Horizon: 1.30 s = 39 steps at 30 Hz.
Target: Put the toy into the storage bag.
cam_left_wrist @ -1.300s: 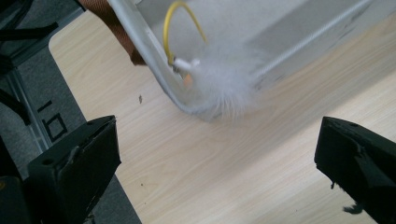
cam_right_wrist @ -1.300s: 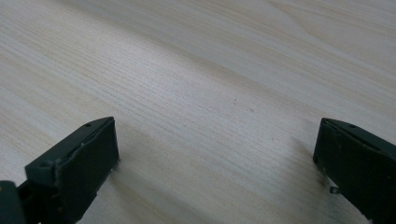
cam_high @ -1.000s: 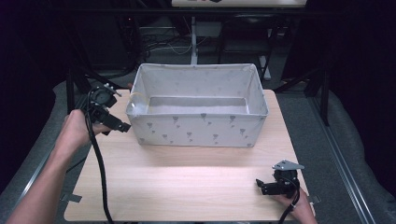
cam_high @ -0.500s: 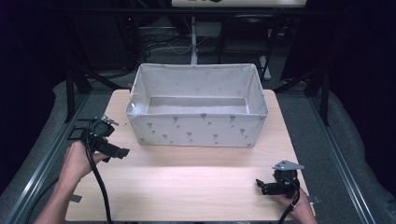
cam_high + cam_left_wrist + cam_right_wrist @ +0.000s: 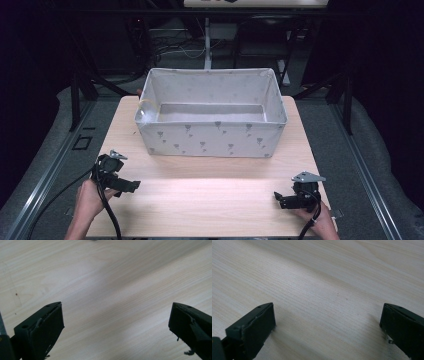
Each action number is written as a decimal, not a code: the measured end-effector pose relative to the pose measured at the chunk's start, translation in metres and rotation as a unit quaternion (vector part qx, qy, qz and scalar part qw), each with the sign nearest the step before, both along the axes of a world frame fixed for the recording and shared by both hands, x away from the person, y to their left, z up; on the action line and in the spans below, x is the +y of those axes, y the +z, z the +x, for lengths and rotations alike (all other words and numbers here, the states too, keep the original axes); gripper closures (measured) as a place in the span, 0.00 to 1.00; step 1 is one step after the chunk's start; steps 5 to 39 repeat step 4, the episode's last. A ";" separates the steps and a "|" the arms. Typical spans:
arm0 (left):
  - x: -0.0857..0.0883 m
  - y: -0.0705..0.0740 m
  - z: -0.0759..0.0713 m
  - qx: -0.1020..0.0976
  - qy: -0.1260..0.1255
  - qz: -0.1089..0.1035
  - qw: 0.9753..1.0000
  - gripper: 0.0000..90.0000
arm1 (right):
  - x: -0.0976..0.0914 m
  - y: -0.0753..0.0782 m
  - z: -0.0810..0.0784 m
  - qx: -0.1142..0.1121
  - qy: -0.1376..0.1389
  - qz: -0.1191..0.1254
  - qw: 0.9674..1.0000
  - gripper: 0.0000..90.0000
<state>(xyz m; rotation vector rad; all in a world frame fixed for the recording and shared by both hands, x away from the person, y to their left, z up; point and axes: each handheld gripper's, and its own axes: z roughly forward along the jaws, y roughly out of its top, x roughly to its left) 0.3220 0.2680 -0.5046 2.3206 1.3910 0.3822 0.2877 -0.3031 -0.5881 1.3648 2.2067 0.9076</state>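
Wide-spread tongs low over bare pale wooden table.

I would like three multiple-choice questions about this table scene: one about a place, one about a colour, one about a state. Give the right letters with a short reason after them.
1. Where does the fabric bin stand?
A. on the far half of the table
B. at the near edge
C. on the floor

2. What colour are the bin's walls?
A. red
B. light grey with small dark marks
C. plain black

3. How do the jaws of the left gripper stand?
A. shut
B. shut on a cloth
C. wide open

Answers:
1 A, since bare wood lies between the bin and both hands.
2 B, as the high view shows.
3 C, since bare wood shows between its two jaws.
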 end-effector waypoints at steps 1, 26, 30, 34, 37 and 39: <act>0.000 -0.003 -0.001 0.000 0.004 -0.001 1.000 0.00 | 0.000 0.000 0.000 0.000 0.000 0.000 1.000 0.00; 0.000 -0.014 -0.007 -0.004 0.013 -0.015 1.000 0.00 | 0.000 0.000 0.000 0.000 0.000 0.000 1.000 0.00; 0.000 -0.014 -0.007 -0.004 0.013 -0.015 1.000 0.00 | 0.000 0.000 0.000 0.000 0.000 0.000 1.000 0.00; 0.000 -0.014 -0.007 -0.004 0.013 -0.015 1.000 0.00 | 0.000 0.000 0.000 0.000 0.000 0.000 1.000 0.00; 0.000 -0.014 -0.007 -0.004 0.013 -0.015 1.000 0.00 | 0.000 0.000 0.000 0.000 0.000 0.000 1.000 0.00; 0.000 -0.014 -0.007 -0.004 0.013 -0.015 1.000 0.00 | 0.000 0.000 0.000 0.000 0.000 0.000 1.000 0.00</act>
